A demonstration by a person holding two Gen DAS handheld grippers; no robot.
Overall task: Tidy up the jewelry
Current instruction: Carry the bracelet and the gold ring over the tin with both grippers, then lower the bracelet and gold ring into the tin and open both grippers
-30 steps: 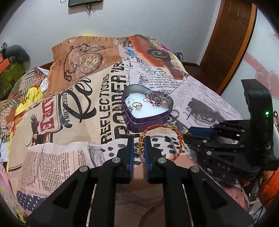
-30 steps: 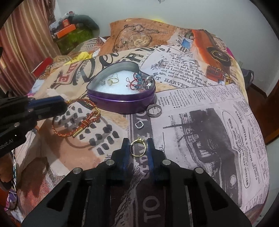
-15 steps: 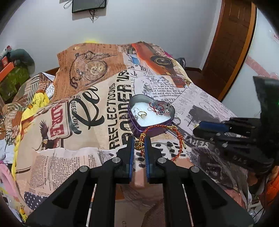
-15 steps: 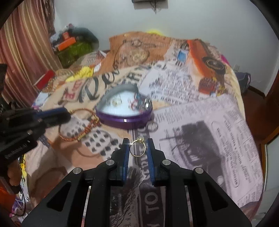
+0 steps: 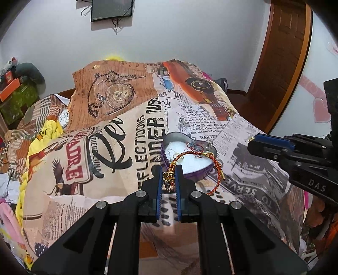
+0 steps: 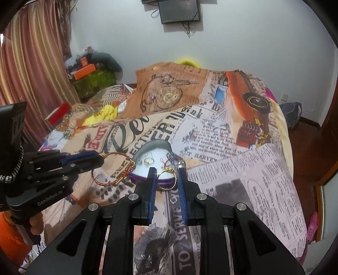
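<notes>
My left gripper [image 5: 169, 172] is shut on a red and gold braided bracelet [image 5: 213, 162] and holds it in the air in front of the purple heart-shaped tin [image 5: 206, 170]. My right gripper [image 6: 167, 174] is shut on a gold ring [image 6: 166, 179], also lifted above the bed. The tin [image 6: 139, 176] lies on the newspaper-print bedspread and holds a ring [image 6: 149, 161] and red and blue pieces [image 6: 169, 159] on white lining. The left gripper [image 6: 101, 159] with the hanging bracelet [image 6: 118, 179] shows in the right wrist view. The right gripper [image 5: 252, 140] shows in the left wrist view.
The bedspread [image 5: 118, 152] covers the whole bed. A yellow cloth [image 5: 50, 129] lies at its left side. Boxes and clutter [image 6: 88, 72] stand by the curtain [image 6: 31, 63]. A wooden door [image 5: 281, 59] is on the right. A screen [image 6: 179, 10] hangs on the wall.
Both grippers have risen well above the bed, each carrying its piece. The tin now looks smaller and farther below. The ring left the bedspread with the right gripper.
</notes>
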